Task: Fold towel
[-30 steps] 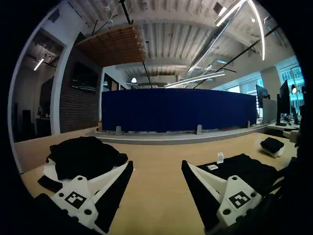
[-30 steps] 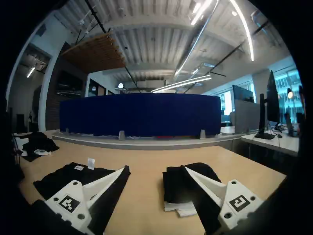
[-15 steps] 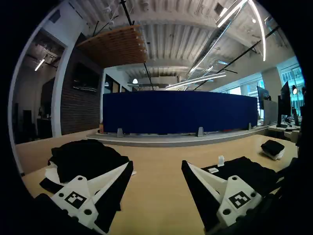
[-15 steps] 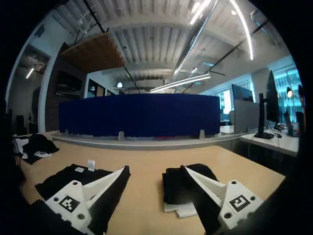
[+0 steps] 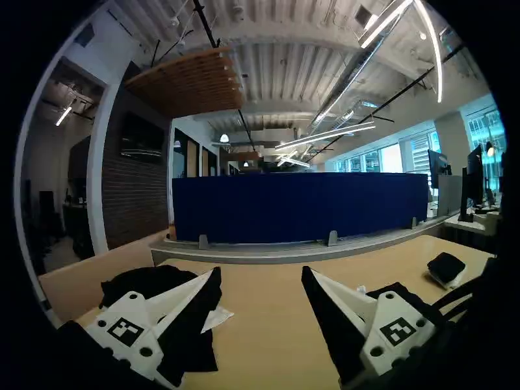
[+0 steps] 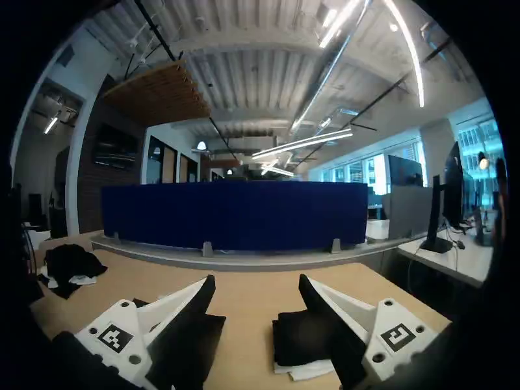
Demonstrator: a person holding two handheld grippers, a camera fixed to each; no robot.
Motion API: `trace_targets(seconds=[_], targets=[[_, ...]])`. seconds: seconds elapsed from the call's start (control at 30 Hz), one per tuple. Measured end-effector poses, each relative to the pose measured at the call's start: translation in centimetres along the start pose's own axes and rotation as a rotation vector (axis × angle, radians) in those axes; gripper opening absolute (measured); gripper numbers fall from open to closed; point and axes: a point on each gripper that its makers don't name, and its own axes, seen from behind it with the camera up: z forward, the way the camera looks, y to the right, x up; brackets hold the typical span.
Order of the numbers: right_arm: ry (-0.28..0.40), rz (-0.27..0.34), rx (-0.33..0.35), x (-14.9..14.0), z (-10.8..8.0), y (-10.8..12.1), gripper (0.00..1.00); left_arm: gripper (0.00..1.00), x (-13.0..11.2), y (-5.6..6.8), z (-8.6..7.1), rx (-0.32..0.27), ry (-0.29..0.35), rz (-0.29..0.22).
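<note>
Hovering left gripper [image 5: 260,286]: fingers spread wide apart with nothing between them, pointing across bare wood towards the far side.
Right gripper [image 6: 255,292]: fingers also set well apart, gripping nothing, aimed the same way.
Table [image 5: 273,331]: light wood, running from the near edge to a raised grey ledge at the far side.
Flat towel [image 5: 409,296]: black and spread out on the table. In the left gripper view it lies near and to the right, partly behind the right finger. In the right gripper view it lies near and to the left, partly behind the left finger.
Crumpled pile [image 5: 146,279]: black cloth with some white showing, near left in the left gripper view and partly behind the left finger. In the right gripper view it sits farther off at the left edge.
Folded stack [image 6: 299,328]: black cloth folded square on a white layer, near right in the right gripper view, its right side behind the right finger.
Blue divider [image 6: 234,214]: stands along the table's far edge.
Monitor [image 6: 448,195]: on a neighbouring desk, far right.
</note>
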Motion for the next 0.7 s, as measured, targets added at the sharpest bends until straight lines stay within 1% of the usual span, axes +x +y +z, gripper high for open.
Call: trace_targets(seconds=[0.13, 0.3, 0.5, 0.6, 0.7], targets=[[-0.008, -0.010, 0.000, 2.7, -0.4, 0.1, 1.00, 0.92, 2.7, 0.4, -0.5, -0.006, -0.001, 0.003], [-0.008, -0.009, -0.006, 5.3, -0.9, 0.3, 1.00, 0.92, 4.7, 0.9, -0.9, -0.013, -0.013, 0.005], [-0.034, 0.002, 0.004, 6.1, -0.9, 0.1, 1.00, 0.91, 4.8, 1.3, -0.7, -0.026, -0.049, 0.029], [-0.045, 0.003, 0.012, 6.1, -0.7, -0.1, 1.00, 0.91, 4.7, 1.9, -0.9, -0.050, -0.068, 0.037], [-0.063, 0.002, 0.040, 6.0, -0.7, -0.8, 1.00, 0.91, 4.5, 2.6, -1.1, -0.086, -0.093, 0.051]])
